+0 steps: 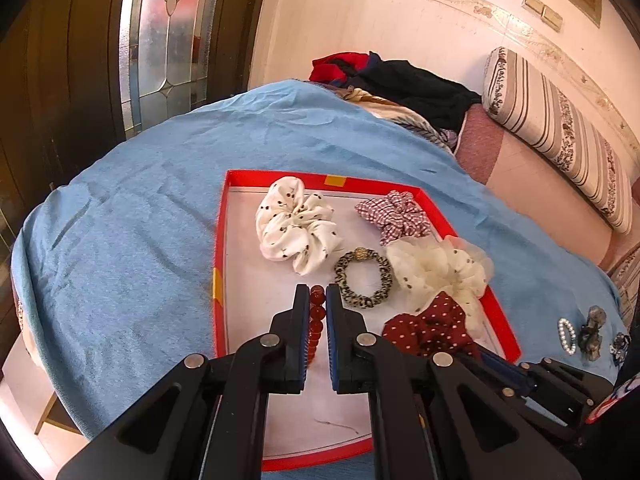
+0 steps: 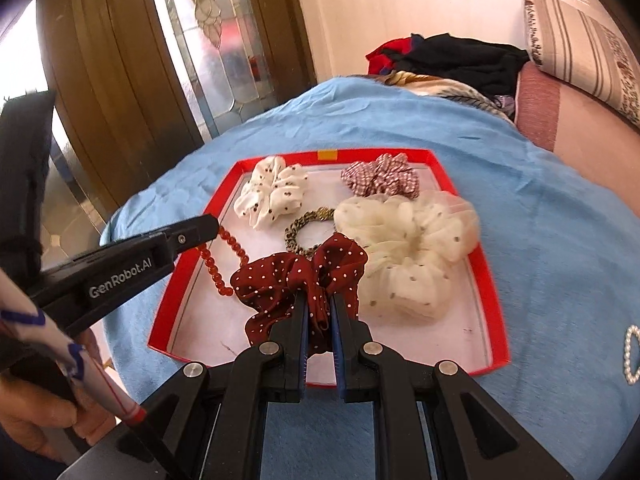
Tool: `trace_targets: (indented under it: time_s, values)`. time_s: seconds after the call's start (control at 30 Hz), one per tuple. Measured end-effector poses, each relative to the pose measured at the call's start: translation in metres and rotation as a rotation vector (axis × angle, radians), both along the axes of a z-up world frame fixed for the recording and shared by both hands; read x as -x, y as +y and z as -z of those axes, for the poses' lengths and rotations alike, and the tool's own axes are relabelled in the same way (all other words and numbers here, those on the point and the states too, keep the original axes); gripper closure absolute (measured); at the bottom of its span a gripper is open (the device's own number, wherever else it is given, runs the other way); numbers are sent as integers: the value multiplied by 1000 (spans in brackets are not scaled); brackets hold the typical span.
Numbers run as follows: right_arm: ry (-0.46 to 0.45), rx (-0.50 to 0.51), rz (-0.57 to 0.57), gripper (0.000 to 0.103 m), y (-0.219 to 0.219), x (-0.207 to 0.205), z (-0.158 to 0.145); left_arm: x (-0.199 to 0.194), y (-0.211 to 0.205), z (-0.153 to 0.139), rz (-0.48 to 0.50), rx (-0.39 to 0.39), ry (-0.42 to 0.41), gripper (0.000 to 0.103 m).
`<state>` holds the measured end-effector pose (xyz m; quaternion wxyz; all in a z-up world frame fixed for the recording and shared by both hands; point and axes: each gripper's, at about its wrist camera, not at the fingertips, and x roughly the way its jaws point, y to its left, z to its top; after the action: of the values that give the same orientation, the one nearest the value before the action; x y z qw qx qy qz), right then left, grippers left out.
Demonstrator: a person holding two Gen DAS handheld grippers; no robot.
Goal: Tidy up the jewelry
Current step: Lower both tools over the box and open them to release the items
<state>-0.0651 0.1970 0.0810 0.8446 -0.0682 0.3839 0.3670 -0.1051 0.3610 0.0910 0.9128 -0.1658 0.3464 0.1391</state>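
My left gripper [image 1: 318, 300] is pinched on one red bead bracelet [image 1: 317, 322], hanging over the red-rimmed tray [image 1: 219, 248]. My right gripper [image 2: 319, 312] is clamped on one dark red polka-dot scrunchie [image 2: 296, 276], low over the tray's near side. Count in the tray: four more hair ties, namely one white dotted scrunchie [image 1: 294, 228], one red gingham scrunchie [image 1: 394, 214], one sheer cream scrunchie [image 1: 440, 268], one leopard-print hair tie [image 1: 362, 278] (half hidden behind the red scrunchie in the right wrist view). On the blue blanket [image 1: 132, 236]: one pearl ring-shaped piece [image 1: 567, 336], plus two dark clips beside it, too blurry to identify.
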Motion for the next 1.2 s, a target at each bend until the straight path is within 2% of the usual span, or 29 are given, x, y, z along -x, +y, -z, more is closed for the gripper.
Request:
trace_targets:
  time_s: [0.27, 0.43, 0.6, 0.8, 0.93, 1.07, 1.2]
  values:
    - [10, 39, 6, 91, 19, -12, 15, -8, 10, 11, -38, 2, 44, 96]
    - [25, 41, 10, 84, 20, -16, 21, -11, 14, 15, -55, 9, 61, 96]
    - [41, 27, 5, 73, 13, -16, 21, -10, 15, 13, -65, 2, 53, 95]
    - [68, 34, 7, 71, 4, -15, 27, -10, 9, 12, -55, -7, 49, 95]
    - [100, 62, 12, 65, -2, -13, 33, -11, 7, 10, -52, -18, 47, 95]
    - [82, 104, 5, 64, -5, -6, 32, -10, 7, 10, -49, -16, 45, 95]
    - [106, 132, 0, 64, -7, 3, 31, -10, 9, 9, -47, -22, 42, 95]
